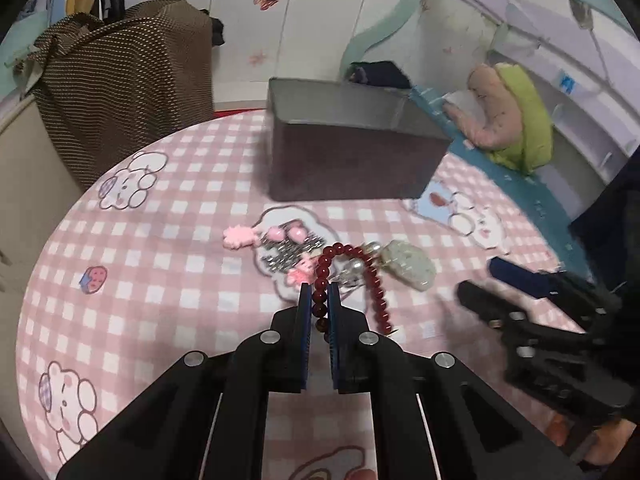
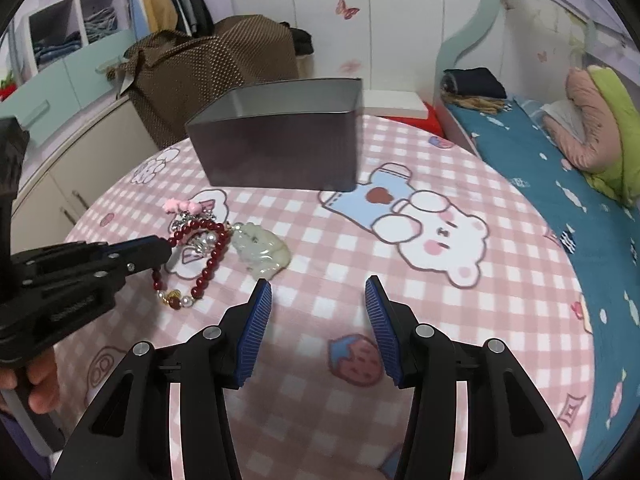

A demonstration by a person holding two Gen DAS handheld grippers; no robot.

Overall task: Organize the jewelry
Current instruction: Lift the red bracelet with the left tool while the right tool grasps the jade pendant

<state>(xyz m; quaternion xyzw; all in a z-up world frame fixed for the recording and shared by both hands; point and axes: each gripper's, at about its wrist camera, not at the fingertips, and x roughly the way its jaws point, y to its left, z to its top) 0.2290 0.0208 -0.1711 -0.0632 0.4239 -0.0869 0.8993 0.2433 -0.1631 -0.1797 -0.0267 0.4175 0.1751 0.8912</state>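
Dark red bead bracelet (image 1: 320, 280) pinched in closed left gripper (image 1: 319, 294), lying on checked cloth (image 1: 160, 280) | right gripper (image 2: 318, 292) half-open, empty | step: pickup; next: lift clear, carry to grey tin (image 1: 348, 152) | snag risk: jade pendant (image 1: 408, 270), pink hair clips (image 1: 276, 240) tangled alongside

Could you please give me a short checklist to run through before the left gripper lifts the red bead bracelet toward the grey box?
1. Left gripper shut on red bead bracelet: ok.
2. Bracelet free of the pearl piece and pink clips: cannot tell; they overlap.
3. Grey box open on top: ok.
4. Box interior empty: cannot tell.
5. Right gripper open, holding nothing: ok.
6. Jade pendant apart from right gripper: ok.
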